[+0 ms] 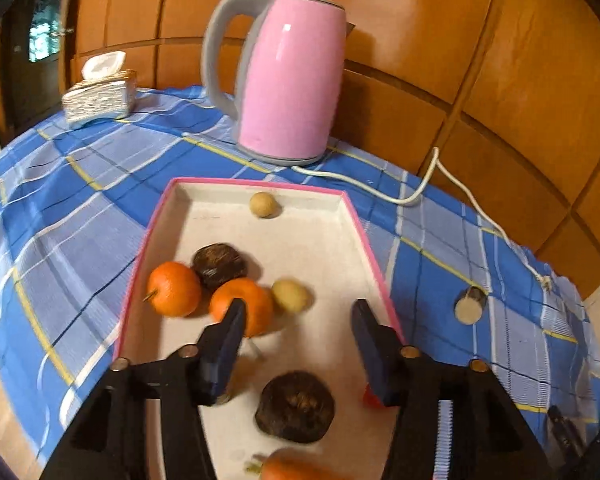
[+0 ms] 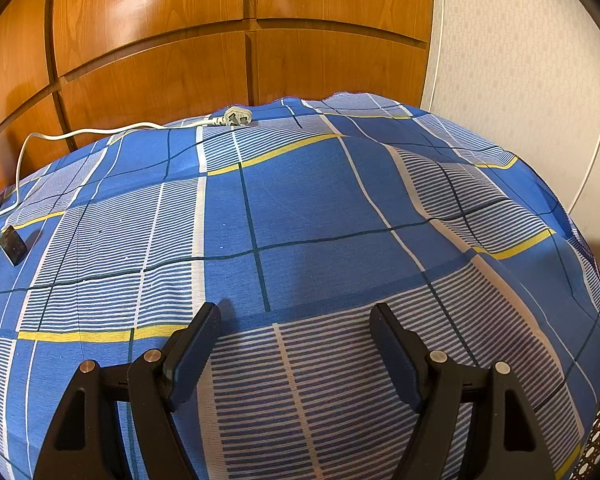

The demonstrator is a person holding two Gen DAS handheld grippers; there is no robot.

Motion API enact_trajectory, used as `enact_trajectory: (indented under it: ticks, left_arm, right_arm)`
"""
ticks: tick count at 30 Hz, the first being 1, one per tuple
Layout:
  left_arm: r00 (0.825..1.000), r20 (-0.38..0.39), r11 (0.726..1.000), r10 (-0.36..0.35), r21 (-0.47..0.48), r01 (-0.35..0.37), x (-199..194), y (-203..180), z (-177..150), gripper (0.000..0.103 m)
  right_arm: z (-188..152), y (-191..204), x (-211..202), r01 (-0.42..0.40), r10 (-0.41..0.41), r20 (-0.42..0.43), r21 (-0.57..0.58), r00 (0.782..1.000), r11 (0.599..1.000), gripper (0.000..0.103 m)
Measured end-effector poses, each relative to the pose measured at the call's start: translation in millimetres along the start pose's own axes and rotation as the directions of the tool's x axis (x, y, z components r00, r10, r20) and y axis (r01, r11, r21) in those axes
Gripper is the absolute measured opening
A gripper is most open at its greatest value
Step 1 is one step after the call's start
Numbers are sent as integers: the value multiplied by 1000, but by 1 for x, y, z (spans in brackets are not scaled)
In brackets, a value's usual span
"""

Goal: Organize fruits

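Note:
A pink-rimmed white tray (image 1: 172,204) lies on the blue plaid cloth. In it are two oranges (image 1: 174,289) (image 1: 252,300), a dark brown fruit (image 1: 219,265) behind them, another dark fruit (image 1: 295,407) near the front, a small yellowish fruit (image 1: 290,295), a small tan round fruit (image 1: 263,205) at the far wall, and an orange fruit (image 1: 292,468) at the bottom edge. My left gripper (image 1: 298,308) is open and empty above the tray. My right gripper (image 2: 296,312) is open and empty over bare cloth.
A pink kettle (image 1: 288,80) stands behind the tray, its white cord (image 1: 428,184) running right to a plug (image 2: 238,117). A tissue box (image 1: 100,96) sits far left. A small cylinder (image 1: 470,304) lies right of the tray. A dark small object (image 2: 13,245) lies left. Wooden panels behind.

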State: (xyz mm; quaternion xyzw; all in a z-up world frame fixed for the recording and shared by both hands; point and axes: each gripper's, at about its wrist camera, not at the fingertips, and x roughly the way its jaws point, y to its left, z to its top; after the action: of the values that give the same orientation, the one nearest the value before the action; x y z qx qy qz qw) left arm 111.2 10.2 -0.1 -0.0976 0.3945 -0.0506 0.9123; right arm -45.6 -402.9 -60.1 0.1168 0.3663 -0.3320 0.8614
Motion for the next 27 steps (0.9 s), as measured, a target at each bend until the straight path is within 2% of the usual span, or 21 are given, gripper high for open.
enact_trajectory:
  ticks: [1, 5, 13, 27]
  left_arm:
    - [1000, 8, 1000, 13, -5, -13, -3, 1, -2, 68]
    - [997, 35, 998, 69, -4, -69, -17, 7, -11, 72]
    - [988, 35, 988, 151, -30, -150, -31, 23, -26, 85]
    - [983, 23, 983, 181, -47, -180, -35, 42, -43, 87]
  right_arm:
    - [0, 0, 0, 0, 0, 0, 0, 1000, 1000, 78]
    - [0, 0, 0, 0, 0, 0, 0, 1000, 1000, 78]
    - [0, 1, 0, 0, 0, -1, -1, 1000, 1000, 78]
    - [1, 0, 0, 4, -4, -1, -4, 1000, 1000, 78]
